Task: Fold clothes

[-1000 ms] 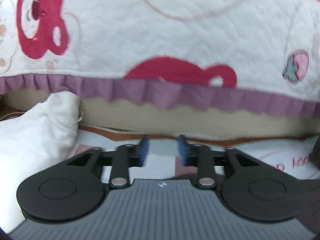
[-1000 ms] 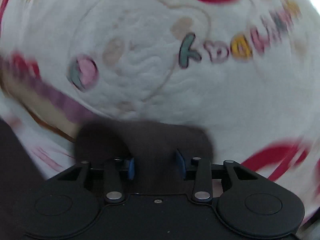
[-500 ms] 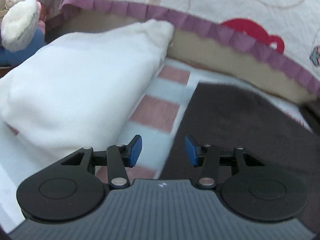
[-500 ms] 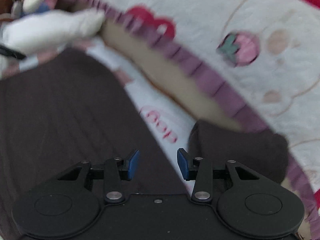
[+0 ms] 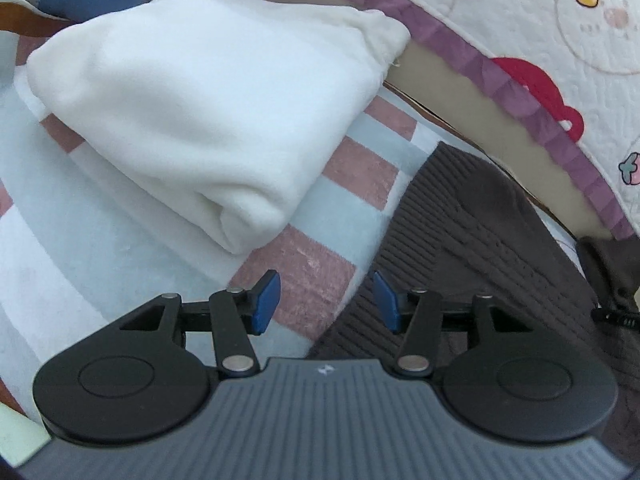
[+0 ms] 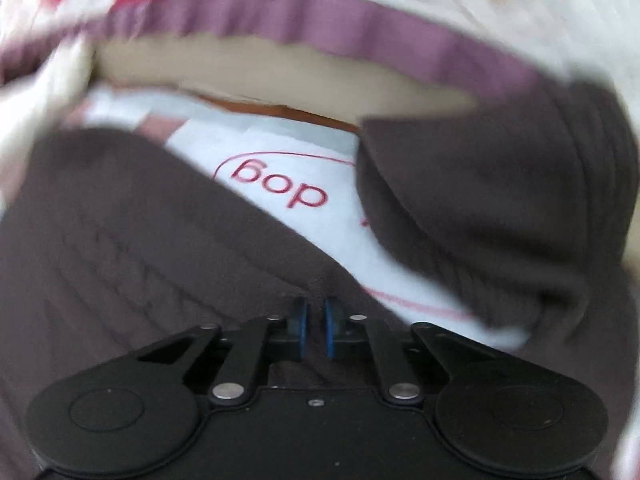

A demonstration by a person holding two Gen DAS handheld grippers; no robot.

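Two views differ: only the left wrist view shows the folded white garment (image 5: 200, 112), with the left gripper (image 5: 326, 304) spread wide, empty. The right gripper (image 6: 314, 328) is pinched on the brown sweater (image 6: 140, 240), whose ribs run diagonally in the left view.

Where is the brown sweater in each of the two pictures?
Left wrist view: the brown sweater lies at lower right, its edge under the open left gripper.
Right wrist view: it fills the left and right sides, and the right gripper is shut on its edge.
Shared landmark: the purple ruffle of the quilt.
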